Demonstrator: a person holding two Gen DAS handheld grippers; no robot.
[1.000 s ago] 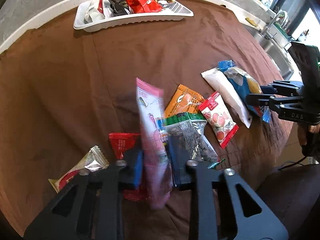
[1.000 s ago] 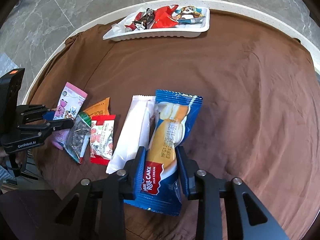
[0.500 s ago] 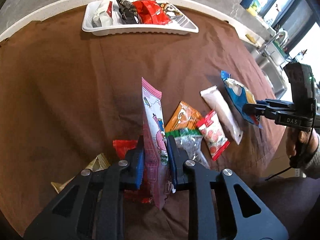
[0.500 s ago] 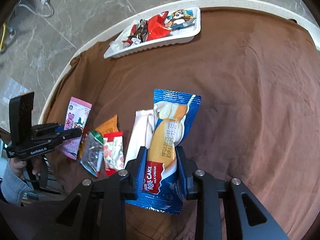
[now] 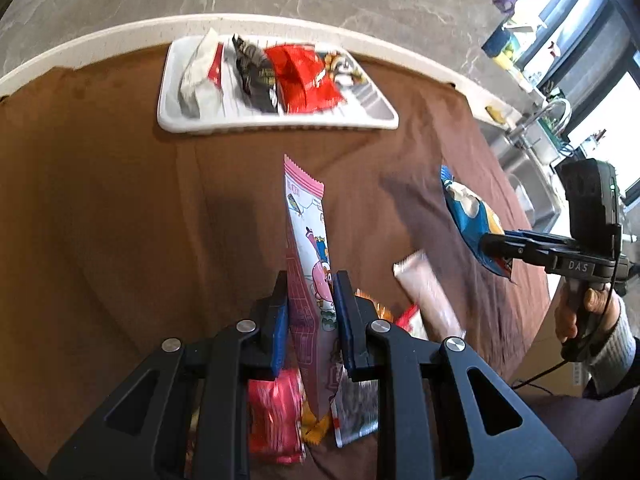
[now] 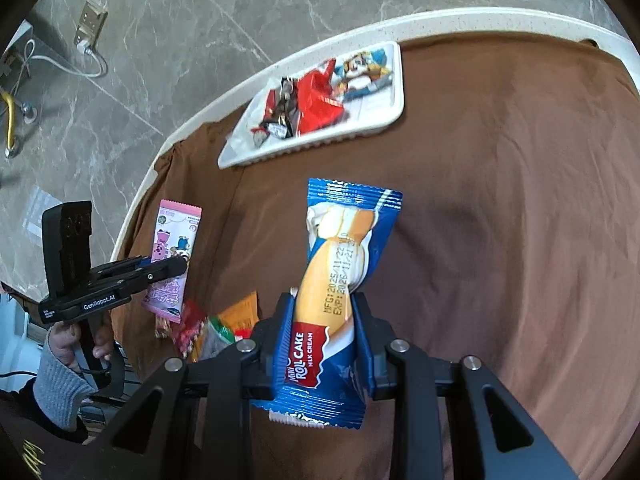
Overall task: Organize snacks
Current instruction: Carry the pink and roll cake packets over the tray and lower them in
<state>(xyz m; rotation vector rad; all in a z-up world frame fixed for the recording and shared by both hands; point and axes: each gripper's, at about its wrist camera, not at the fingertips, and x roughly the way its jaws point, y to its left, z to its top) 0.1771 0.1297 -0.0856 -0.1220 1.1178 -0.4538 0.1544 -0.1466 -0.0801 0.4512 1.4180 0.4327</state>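
Brown cloth covers the round table, and nearest the cameras each gripper is clenched on a snack lifted off it: the left gripper pinches a pink cartoon packet held upright on edge, and the right gripper squeezes a blue mini roll cake wrapper by its lower half. Beneath the left gripper's fingers a loose cluster remains on the cloth: a red packet, an orange packet, a clear bag of dark bits and a long white wrapper. Farther off, bare cloth separates these from a white tray by the table's far rim. Its left half holds a white-and-red pack, a dark wrapper, a red bag and a cartoon-printed packet.
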